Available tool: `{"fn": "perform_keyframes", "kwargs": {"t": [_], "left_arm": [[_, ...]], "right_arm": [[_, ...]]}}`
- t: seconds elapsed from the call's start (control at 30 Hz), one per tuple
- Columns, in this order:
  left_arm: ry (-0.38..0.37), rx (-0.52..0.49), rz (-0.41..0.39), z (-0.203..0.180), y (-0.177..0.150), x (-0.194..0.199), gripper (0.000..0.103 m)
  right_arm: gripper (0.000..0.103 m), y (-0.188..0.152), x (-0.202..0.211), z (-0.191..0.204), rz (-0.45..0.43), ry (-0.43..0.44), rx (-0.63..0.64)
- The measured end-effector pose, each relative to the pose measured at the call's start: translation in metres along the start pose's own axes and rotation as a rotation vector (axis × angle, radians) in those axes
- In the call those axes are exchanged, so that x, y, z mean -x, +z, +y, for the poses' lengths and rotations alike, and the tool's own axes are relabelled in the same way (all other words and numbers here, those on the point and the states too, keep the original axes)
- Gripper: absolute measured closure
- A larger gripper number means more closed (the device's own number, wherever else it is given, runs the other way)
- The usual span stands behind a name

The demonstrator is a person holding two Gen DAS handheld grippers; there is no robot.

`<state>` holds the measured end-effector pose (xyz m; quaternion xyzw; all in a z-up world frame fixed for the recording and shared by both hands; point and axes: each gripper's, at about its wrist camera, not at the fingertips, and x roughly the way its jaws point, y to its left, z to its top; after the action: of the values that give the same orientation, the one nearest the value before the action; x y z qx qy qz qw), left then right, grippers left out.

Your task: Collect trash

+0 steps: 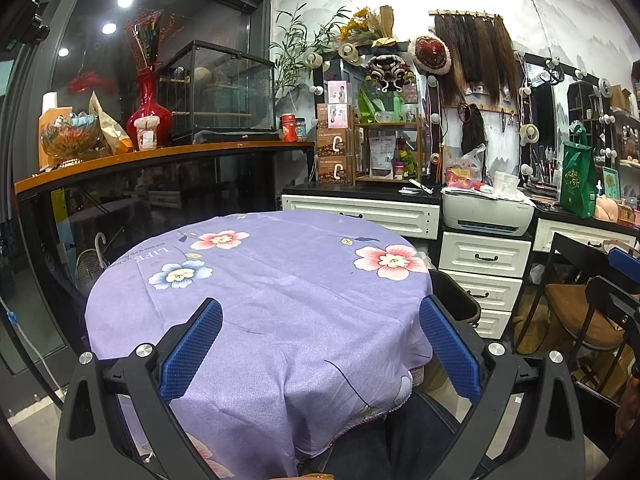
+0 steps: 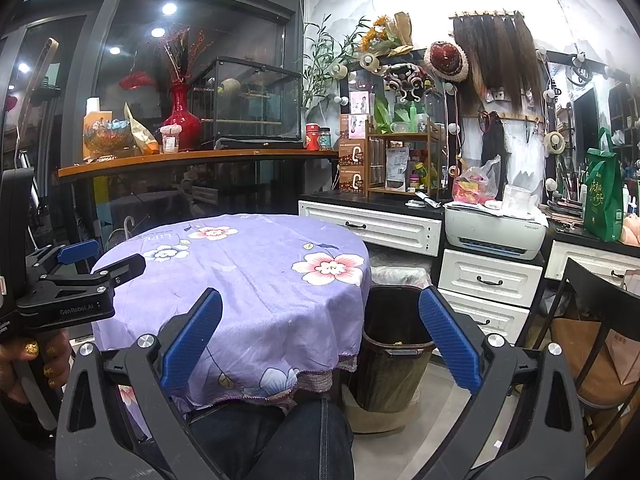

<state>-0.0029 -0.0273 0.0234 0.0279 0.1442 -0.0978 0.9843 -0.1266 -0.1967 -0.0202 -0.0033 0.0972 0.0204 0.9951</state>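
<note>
A: Over the round surface (image 1: 256,288) w/ the purple flower cloth, both my tools hang spread wide. Left fingers (image 1: 320,344) released, nothing between them. Right fingers (image 2: 320,336) also released, empty.

B: Where's the trash then?

A: Can't see any loose bits on the cloth from either wrist view. What I do see is the dark bin (image 2: 394,344) on the floor just beside the surface, on my right side, w/ a small yellowish scrap showing inside near its front rim. My knees are under the cloth edge.

B: So what would you take hold of?

A: My guess: either the job is nearly done, or whatever's left lies out of view. If it's the bin itself, it looks like stiff plastic, light, prob. a bit slick on the outside. I'd pinch the rim wall, one finger inside and one outside, near the little handle slot at the front.

B: Risks?

A: Thin rim could flex or slip, and the bin might tip if I lift from one side only. Cloth hangs close to it, so I'd keep the right fingers away from the fabric edge
</note>
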Motion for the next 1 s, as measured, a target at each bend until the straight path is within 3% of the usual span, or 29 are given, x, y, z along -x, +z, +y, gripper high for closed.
{"fn": "perform_keyframes", "kwargs": {"t": [1.0], "left_arm": [[-0.002, -0.008, -0.003, 0.0007, -0.0007, -0.0019, 0.005]], "right_arm": [[0.006, 0.0006, -0.0003, 0.0008, 0.001, 0.001, 0.0]]}}
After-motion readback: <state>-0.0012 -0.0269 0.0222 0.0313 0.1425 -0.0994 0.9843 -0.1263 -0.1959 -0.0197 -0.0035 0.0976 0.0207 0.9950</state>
